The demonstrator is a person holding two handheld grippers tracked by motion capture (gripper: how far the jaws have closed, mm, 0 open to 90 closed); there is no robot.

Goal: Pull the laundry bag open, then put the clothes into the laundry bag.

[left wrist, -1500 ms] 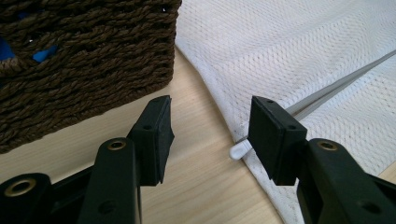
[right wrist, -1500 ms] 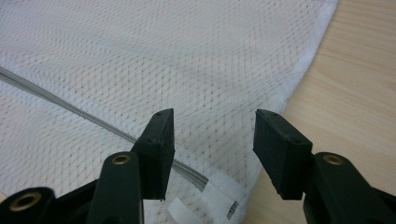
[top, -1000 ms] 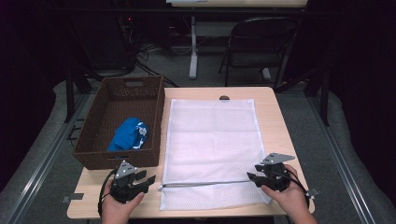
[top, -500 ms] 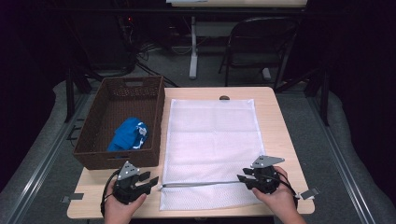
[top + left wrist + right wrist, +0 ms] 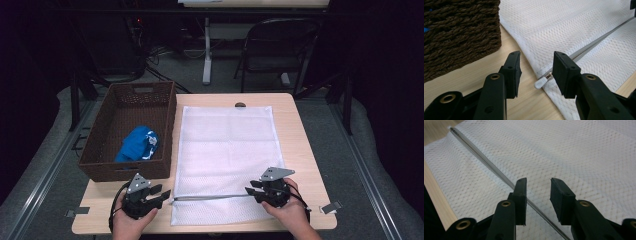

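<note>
A dark brown woven rectangular basket (image 5: 102,150) is sitting at the table's left, holding a crumpled blue cloth (image 5: 138,143); a black folding chair (image 5: 280,42) is standing far behind.

Legible text, labels, brands, numbers, signs: none. White markings on the blue folded cloth (image 5: 139,145) are too small to read.

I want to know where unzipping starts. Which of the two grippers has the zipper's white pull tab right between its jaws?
The left gripper: the white pull tab lies between its open jaws. The right gripper straddles only the plain zipper line.
</note>
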